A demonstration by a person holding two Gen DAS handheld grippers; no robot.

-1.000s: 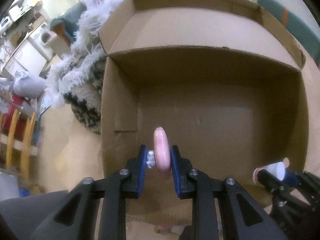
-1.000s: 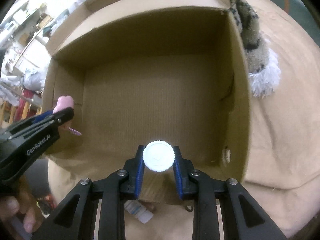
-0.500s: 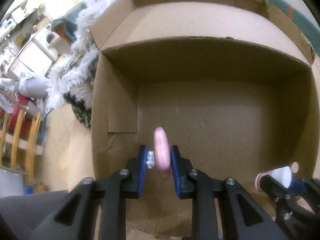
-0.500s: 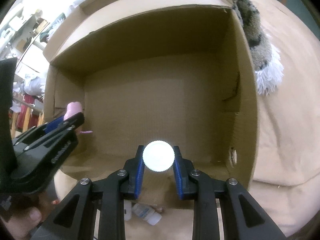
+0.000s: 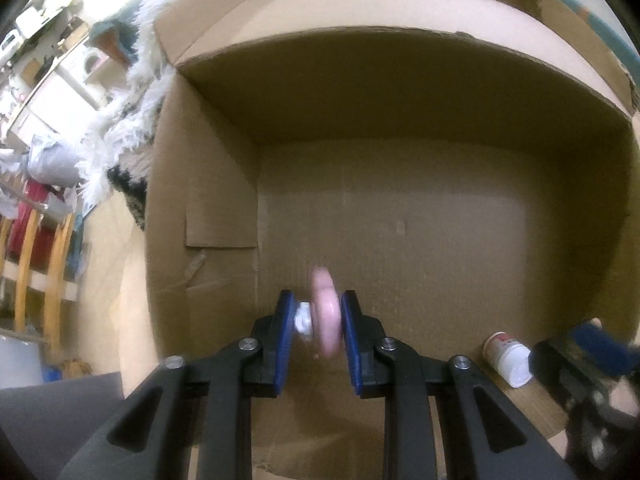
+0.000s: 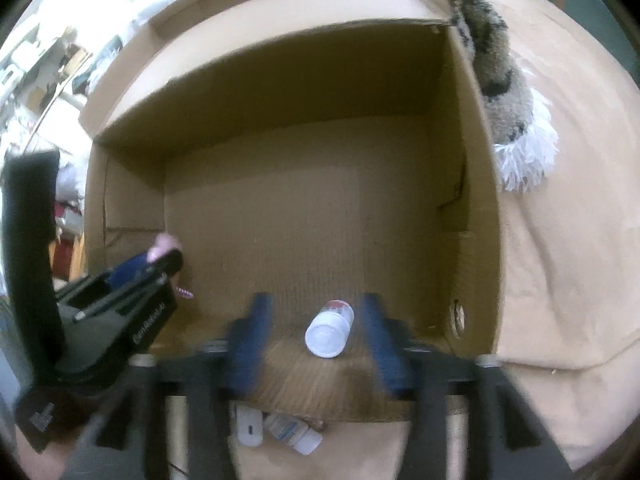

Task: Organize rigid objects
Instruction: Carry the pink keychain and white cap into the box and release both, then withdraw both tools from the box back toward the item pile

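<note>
An open cardboard box [image 5: 208, 184] [image 6: 476, 208] lies in front of both grippers. My left gripper [image 5: 316, 320] is shut on a pink ring-shaped toy [image 5: 326, 308] and holds it over the box's near left floor; it also shows in the right wrist view [image 6: 160, 256]. My right gripper [image 6: 316, 328] is open, its fingers blurred. A small white bottle with a red label [image 6: 330, 328] lies on the box floor between the open fingers; it also shows in the left wrist view [image 5: 508, 364].
A furry white and dark blanket [image 6: 504, 92] [image 5: 120, 136] lies beside the box on a tan cover [image 6: 568, 240]. Small white bottles [image 6: 280, 432] lie below the box's near edge. Room clutter and chairs [image 5: 36, 248] stand at the far left.
My right gripper has opened and the white bottle has dropped onto the box floor. My left gripper has moved further into the box, still holding the pink toy.
</note>
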